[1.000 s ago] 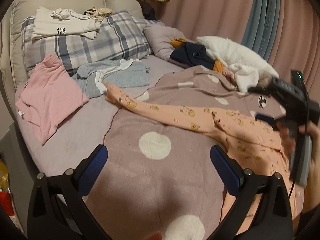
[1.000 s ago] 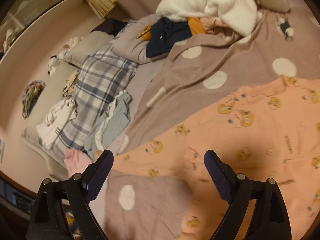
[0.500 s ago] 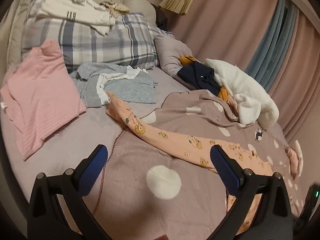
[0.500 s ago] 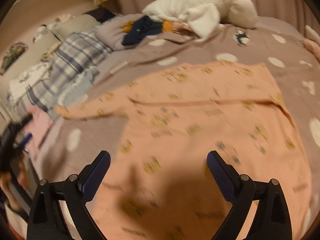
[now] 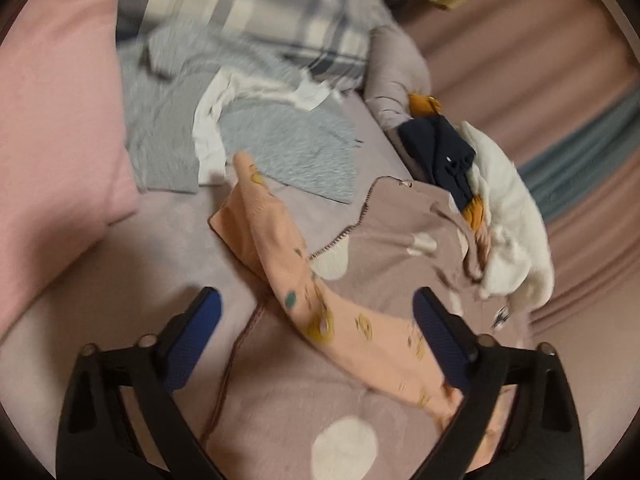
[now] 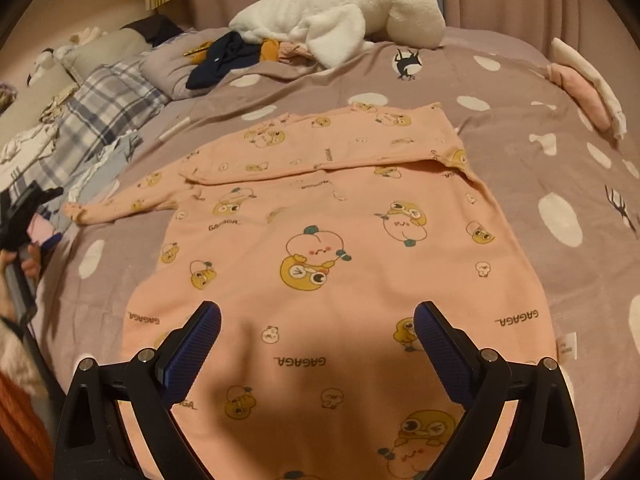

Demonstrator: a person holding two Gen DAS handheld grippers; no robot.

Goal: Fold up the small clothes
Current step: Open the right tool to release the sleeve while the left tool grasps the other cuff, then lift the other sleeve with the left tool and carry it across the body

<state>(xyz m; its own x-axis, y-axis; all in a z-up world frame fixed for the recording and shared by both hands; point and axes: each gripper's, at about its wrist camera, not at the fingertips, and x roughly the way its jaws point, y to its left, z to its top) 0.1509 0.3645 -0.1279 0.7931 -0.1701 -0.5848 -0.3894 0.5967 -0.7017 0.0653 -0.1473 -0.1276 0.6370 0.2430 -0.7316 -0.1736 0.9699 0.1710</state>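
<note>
Left wrist view. The left gripper (image 5: pixel 316 344) is tilted downward over the bed, its black arms and blue textured pads spread wide; its jaws have just been closing slightly. The outstretched sleeve (image 5: pixel 280 248) of the peach cotton cartoon-print top is seen between the pads but is not pressed by them. The sleeve's cuff points toward 11 o'clock, just short of a crumpled grey knit garment (image 5: pixel 280 148). A soft pink ribbed garment (image 5: pixel 52 128) fills the 9 o'clock side. A fluffy white plush blanket (image 5: pixel 508 220) is heaped at 3 o'clock. The picture is motion-blurred.

Right wrist view. The right gripper (image 6: pixel 318 350) is pitched downward above the hem, pads standing wide with nothing between them but the fabric lying below. The peach cotton cartoon-print top (image 6: pixel 340 248) is laid flat on a mauve fleecy blanket with white dots (image 6: pixel 560 168); one sleeve is folded across the chest, the other stretched toward 9 o'clock, where the left gripper is seen held in a hand (image 6: pixel 28 264).
</note>
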